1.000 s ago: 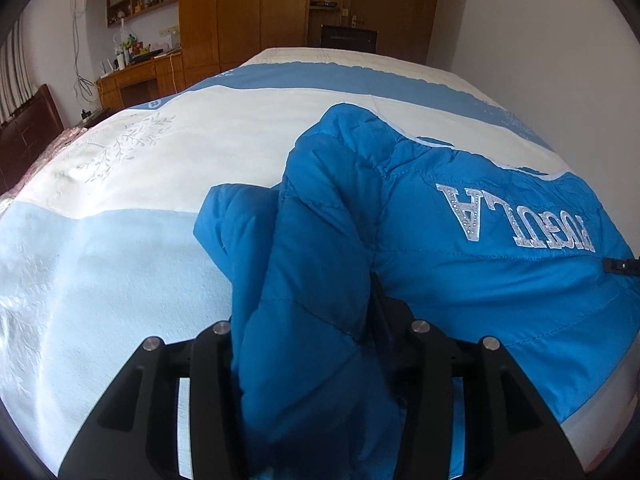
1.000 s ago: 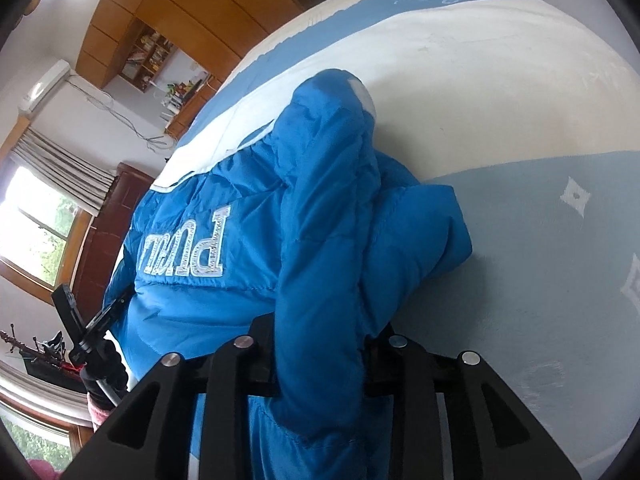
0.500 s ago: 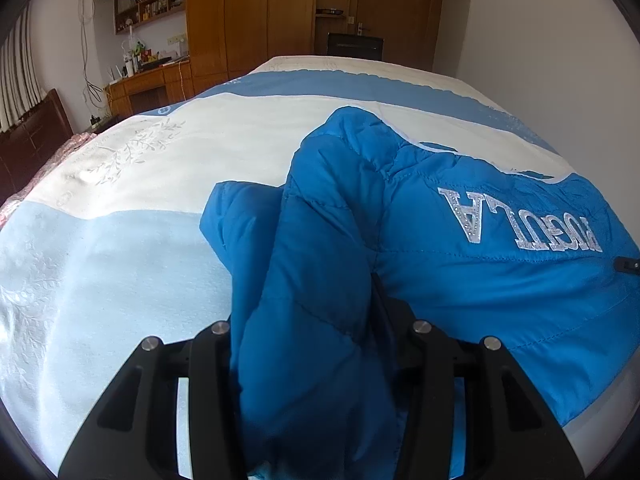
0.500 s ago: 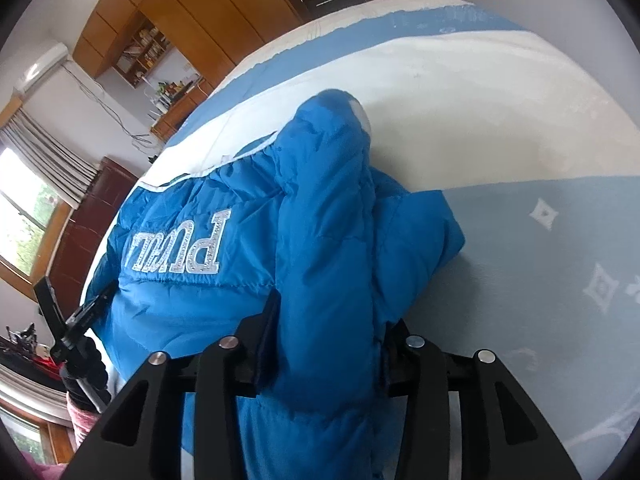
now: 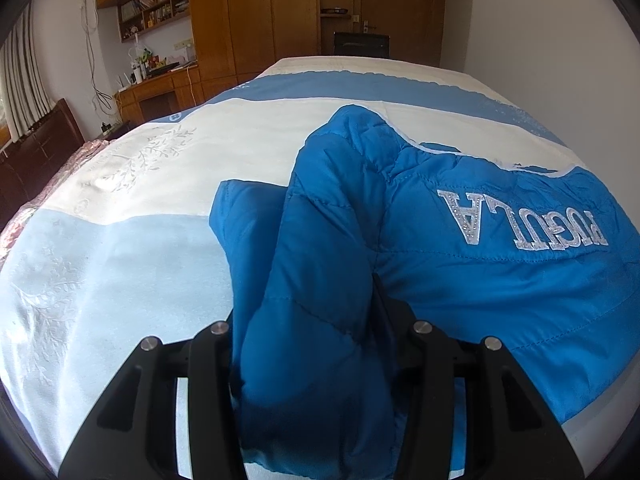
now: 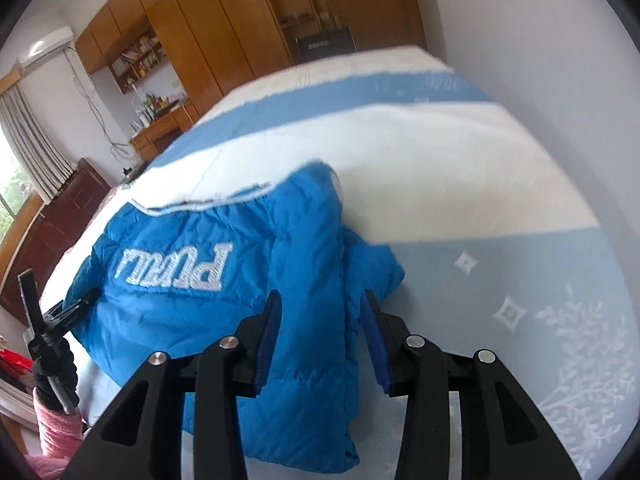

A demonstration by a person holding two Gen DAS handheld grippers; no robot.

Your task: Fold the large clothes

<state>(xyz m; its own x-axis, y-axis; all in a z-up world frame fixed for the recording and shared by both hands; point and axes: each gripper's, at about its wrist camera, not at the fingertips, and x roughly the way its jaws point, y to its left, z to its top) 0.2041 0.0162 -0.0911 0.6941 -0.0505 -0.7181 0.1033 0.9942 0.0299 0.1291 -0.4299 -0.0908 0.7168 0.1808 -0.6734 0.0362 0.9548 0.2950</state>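
Blue puffer jacket [image 5: 500, 280] lies spread on the bed [image 5: 120, 260], lettered back facing up. Left gripper [image 5: 316, 344] is clamped on a bunched fold of the jacket's sleeve, fabric filling the gap between its fingers. Right gripper [image 6: 320, 332] has just been opening; its jaws now stand clear of the jacket's other side, which lies loose between the blue pads [image 6: 269, 332], not pinched.

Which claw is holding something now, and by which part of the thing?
The left claw grips the blue jacket by its folded-over sleeve. The right claw has just been opening; the other sleeve lies between its pads, seemingly released.
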